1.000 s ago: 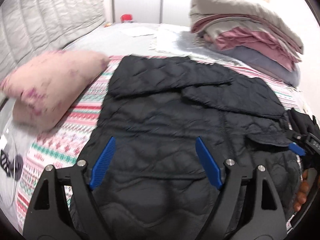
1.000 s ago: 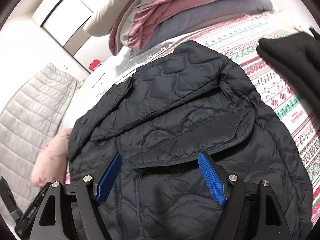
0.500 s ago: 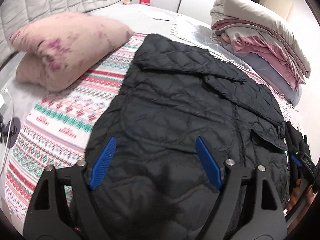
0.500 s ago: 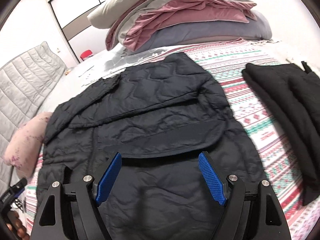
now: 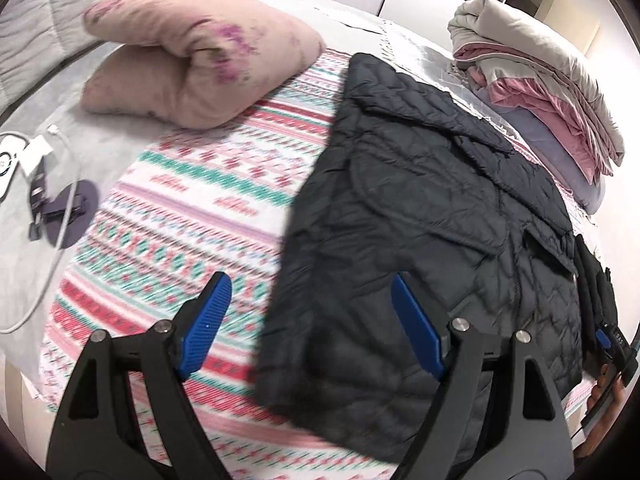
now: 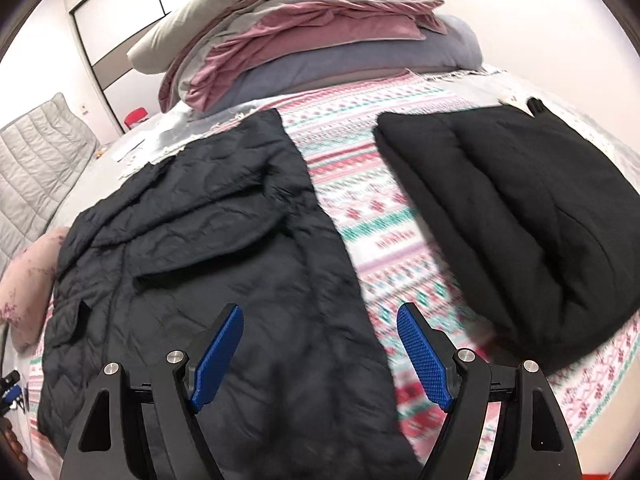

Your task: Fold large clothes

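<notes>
Folded black garment (image 6: pixel 520 216) (right wrist only)

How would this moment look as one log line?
left gripper: open, empty | right gripper: open, empty | black quilted jacket: sleeves folded in, on bed

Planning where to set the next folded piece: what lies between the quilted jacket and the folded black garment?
Only bare patterned blanket separates the quilted jacket from the folded black garment, seen in the right wrist view.

Left gripper (image 5: pixel 308 324) is swinging out w/ jaws wide: jacket (image 5: pixel 420 216) edge now sitting btwn its fingers, patterned blanket (image 5: pixel 192 216) under the left finger. Right gripper (image 6: pixel 320 352) is swinging out too, black folded garment (image 6: pixel 520 216) now ahead-right of it.
</notes>
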{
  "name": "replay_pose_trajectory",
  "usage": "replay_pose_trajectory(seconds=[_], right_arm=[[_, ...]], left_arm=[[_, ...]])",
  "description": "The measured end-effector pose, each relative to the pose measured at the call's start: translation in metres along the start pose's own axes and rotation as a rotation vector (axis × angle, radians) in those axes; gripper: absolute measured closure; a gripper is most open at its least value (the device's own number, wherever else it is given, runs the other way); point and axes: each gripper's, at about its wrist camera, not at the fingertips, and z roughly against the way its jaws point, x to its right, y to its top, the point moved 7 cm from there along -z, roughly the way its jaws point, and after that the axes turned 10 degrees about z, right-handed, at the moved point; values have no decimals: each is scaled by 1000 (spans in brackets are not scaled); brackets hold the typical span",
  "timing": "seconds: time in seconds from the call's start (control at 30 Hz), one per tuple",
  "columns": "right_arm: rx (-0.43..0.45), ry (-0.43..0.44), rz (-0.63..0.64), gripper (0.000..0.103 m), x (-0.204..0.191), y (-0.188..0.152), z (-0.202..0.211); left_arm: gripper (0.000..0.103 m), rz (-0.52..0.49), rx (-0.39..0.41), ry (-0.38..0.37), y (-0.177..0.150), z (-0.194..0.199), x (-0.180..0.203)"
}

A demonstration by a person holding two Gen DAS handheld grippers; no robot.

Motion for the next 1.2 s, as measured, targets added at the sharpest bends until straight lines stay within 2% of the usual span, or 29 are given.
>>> replay_pose_trajectory(seconds=[0.23,0.5,0.63,0.73,0.8,0.87,1.0,1.1,1.2], right_arm=[[-66,36,-38,23,21,-35,2],[-157,175,-139,23,35,-72,7],[-178,199,-150,24,33,-82,6],[-220,217,-158,31,27,-91,-1],[-227,203,-140,46,24,-93,-5],[-224,203,-133,52,23,-93,-6],[-227,204,-143,53,24,-93,-7],[-230,201,-139,53,23,-93,-8],[-233,206,-138,53,22,-95,-8]], left_arm=[[21,44,-39,-18,-19,-1,-42],[21,85,-80,-91,-37,2,-43],[21,87,-88,-117,-44,1,-37],[21,90,-91,-109,-46,-1,-34],[23,96,-88,-117,-46,-2,-33],[23,88,-85,-111,-47,-3,-32],[23,92,-122,-89,-54,-17,-33],[27,121,-151,-98,-58,-24,-36],[28,107,-155,-97,-62,-26,-32]])
